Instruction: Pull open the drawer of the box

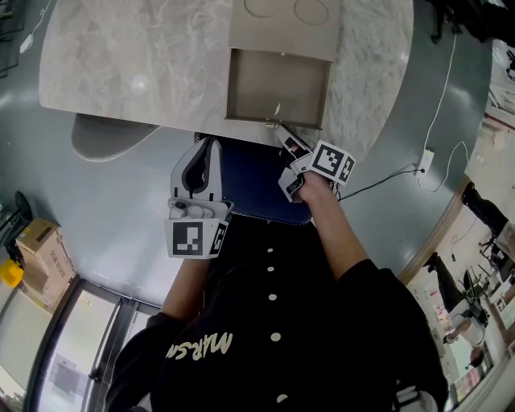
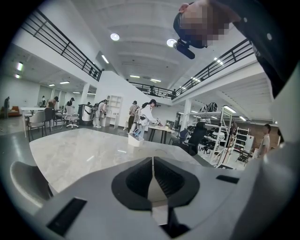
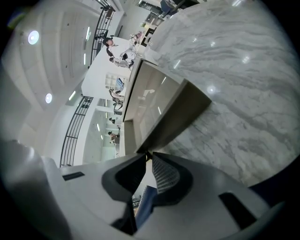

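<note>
The right gripper (image 1: 283, 133) pinches the front lip of the drawer (image 1: 278, 84), which is drawn out of its box (image 1: 282, 24) to the marble table's (image 1: 121, 56) near edge. The drawer is shallow and tan. The left gripper (image 1: 212, 143), jaws pressed together, hangs just off that edge.

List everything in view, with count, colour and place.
table: one, pale marble, top of the head view
box: one, beige, on the table
drawer: one, beige, pulled out of the box toward the person
chair: one, grey, at the table's left edge
seat: one, dark blue, below the drawer
cartons: a few, brown, floor at lower left
power strip: one, white, floor at right
people: several, far across the hall
shirt: one, black, on the person
left claw: one, grey, shut, empty, held back from the table
right claw: one, grey, shut on the drawer's front edge
</note>
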